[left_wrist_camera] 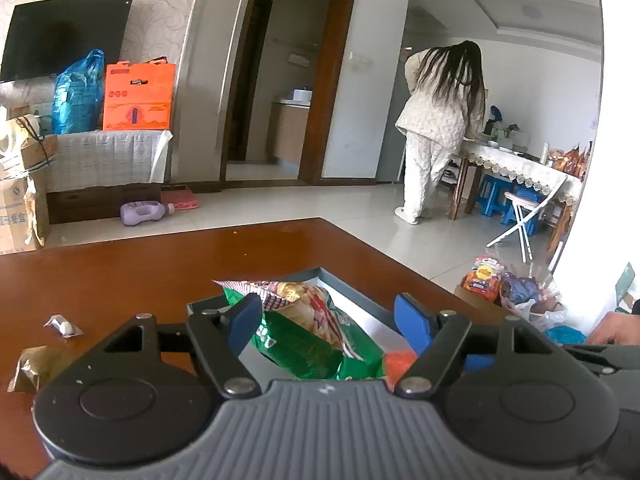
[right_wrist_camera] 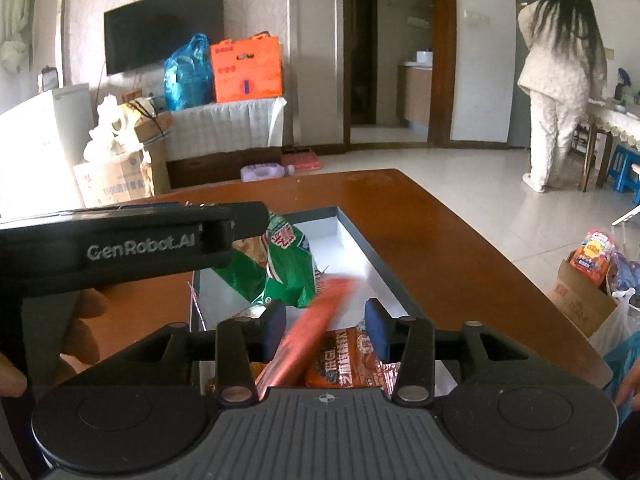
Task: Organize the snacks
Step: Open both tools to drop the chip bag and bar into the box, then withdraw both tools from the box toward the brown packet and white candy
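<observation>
A shallow dark-rimmed box [left_wrist_camera: 348, 280] with a white inside sits on the brown table [left_wrist_camera: 160, 264]. A green chip bag [left_wrist_camera: 312, 336] lies partly in it, between the blue pads of my left gripper [left_wrist_camera: 328, 320], which stands open; the right pad is clear of the bag. In the right wrist view the left gripper [right_wrist_camera: 256, 220] reaches over the green bag [right_wrist_camera: 284, 272] above the box [right_wrist_camera: 360, 236]. My right gripper [right_wrist_camera: 326, 324] is open, with a blurred orange packet [right_wrist_camera: 316, 320] tilted loose between its pads. An orange-brown packet [right_wrist_camera: 344, 360] lies in the box beneath.
A small white wrapped sweet [left_wrist_camera: 64, 326] and a gold packet [left_wrist_camera: 32, 368] lie on the table at left. A cardboard box of snack bags [right_wrist_camera: 588, 276] stands on the floor at right. A person [left_wrist_camera: 436, 120] stands at a far table. A purple bottle [left_wrist_camera: 144, 212] lies on the floor.
</observation>
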Demonstrator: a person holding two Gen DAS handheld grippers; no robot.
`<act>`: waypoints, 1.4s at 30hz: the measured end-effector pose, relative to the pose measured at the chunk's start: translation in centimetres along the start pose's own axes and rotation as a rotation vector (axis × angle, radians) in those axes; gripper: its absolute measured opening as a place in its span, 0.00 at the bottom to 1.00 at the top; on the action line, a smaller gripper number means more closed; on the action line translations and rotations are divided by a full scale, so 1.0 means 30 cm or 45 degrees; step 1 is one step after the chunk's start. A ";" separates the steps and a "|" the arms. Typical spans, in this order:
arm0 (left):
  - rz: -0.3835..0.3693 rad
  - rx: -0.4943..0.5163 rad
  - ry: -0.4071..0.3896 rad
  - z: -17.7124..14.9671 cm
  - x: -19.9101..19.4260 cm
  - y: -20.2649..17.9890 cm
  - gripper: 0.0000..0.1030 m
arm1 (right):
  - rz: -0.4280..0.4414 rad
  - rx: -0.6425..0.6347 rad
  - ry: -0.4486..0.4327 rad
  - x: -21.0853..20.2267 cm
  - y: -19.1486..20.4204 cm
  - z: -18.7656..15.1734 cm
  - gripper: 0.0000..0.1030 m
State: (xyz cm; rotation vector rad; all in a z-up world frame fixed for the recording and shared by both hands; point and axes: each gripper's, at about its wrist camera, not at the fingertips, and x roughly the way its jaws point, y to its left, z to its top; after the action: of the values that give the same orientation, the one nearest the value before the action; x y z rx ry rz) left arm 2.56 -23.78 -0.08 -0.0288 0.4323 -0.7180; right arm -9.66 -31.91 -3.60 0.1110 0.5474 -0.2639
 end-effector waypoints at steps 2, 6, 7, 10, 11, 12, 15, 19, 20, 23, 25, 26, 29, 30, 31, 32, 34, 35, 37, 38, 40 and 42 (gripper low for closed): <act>0.002 -0.015 -0.003 -0.004 -0.023 0.015 0.71 | 0.007 0.002 -0.005 -0.004 0.003 0.003 0.44; 0.010 -0.015 -0.012 -0.019 -0.086 0.042 0.71 | 0.009 -0.005 -0.028 -0.018 0.010 0.007 0.49; 0.014 -0.013 -0.014 -0.025 -0.107 0.051 0.71 | 0.010 -0.004 -0.029 -0.020 0.010 0.008 0.49; 0.026 -0.007 -0.022 -0.041 -0.170 0.077 0.71 | 0.013 -0.006 -0.032 -0.024 0.013 0.007 0.49; 0.032 -0.004 -0.022 -0.048 -0.193 0.085 0.71 | 0.014 -0.008 -0.034 -0.026 0.016 0.008 0.49; 0.041 -0.001 -0.023 -0.056 -0.219 0.098 0.71 | 0.017 -0.011 -0.035 -0.028 0.018 0.008 0.49; 0.077 -0.003 -0.028 -0.079 -0.293 0.145 0.71 | 0.030 -0.023 -0.046 -0.034 0.030 0.012 0.49; 0.139 -0.030 -0.023 -0.097 -0.367 0.206 0.71 | 0.057 -0.048 -0.067 -0.052 0.058 0.018 0.51; 0.154 -0.035 -0.023 -0.100 -0.381 0.219 0.71 | 0.063 -0.054 -0.071 -0.055 0.066 0.019 0.52; 0.202 -0.067 -0.036 -0.111 -0.429 0.273 0.71 | 0.096 -0.066 -0.081 -0.066 0.089 0.024 0.52; 0.227 -0.089 -0.038 -0.126 -0.453 0.307 0.71 | 0.113 -0.069 -0.081 -0.069 0.103 0.026 0.54; 0.240 -0.095 -0.033 -0.136 -0.463 0.325 0.71 | 0.121 -0.072 -0.082 -0.071 0.110 0.027 0.55; 0.293 -0.084 -0.004 -0.155 -0.470 0.364 0.71 | 0.145 -0.078 -0.088 -0.077 0.130 0.030 0.61; 0.314 -0.083 -0.003 -0.158 -0.479 0.380 0.71 | 0.157 -0.081 -0.089 -0.079 0.135 0.030 0.62; 0.325 -0.086 -0.006 -0.158 -0.483 0.390 0.71 | 0.170 -0.081 -0.088 -0.080 0.138 0.030 0.62; 0.333 -0.092 -0.012 -0.159 -0.489 0.405 0.71 | 0.186 -0.082 -0.085 -0.081 0.147 0.030 0.62; 0.369 -0.092 -0.020 -0.161 -0.503 0.436 0.79 | 0.216 -0.095 -0.078 -0.081 0.171 0.029 0.65; 0.400 -0.084 -0.028 -0.164 -0.501 0.444 0.84 | 0.229 -0.107 -0.075 -0.081 0.186 0.030 0.65; 0.439 -0.071 -0.018 -0.170 -0.496 0.475 0.84 | 0.256 -0.142 -0.067 -0.080 0.221 0.027 0.65; 0.444 -0.069 -0.008 -0.170 -0.490 0.492 0.84 | 0.274 -0.159 -0.064 -0.080 0.240 0.025 0.65; 0.481 -0.060 0.004 -0.177 -0.485 0.530 0.84 | 0.303 -0.184 -0.064 -0.082 0.274 0.025 0.65; 0.508 -0.060 0.017 -0.185 -0.478 0.567 0.84 | 0.327 -0.197 -0.072 -0.086 0.304 0.025 0.65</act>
State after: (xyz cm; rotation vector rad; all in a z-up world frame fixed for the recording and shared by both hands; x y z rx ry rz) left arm 1.52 -1.04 -2.70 0.0177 0.4511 -0.3153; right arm -8.88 -22.71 -1.29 0.0229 0.4899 0.0259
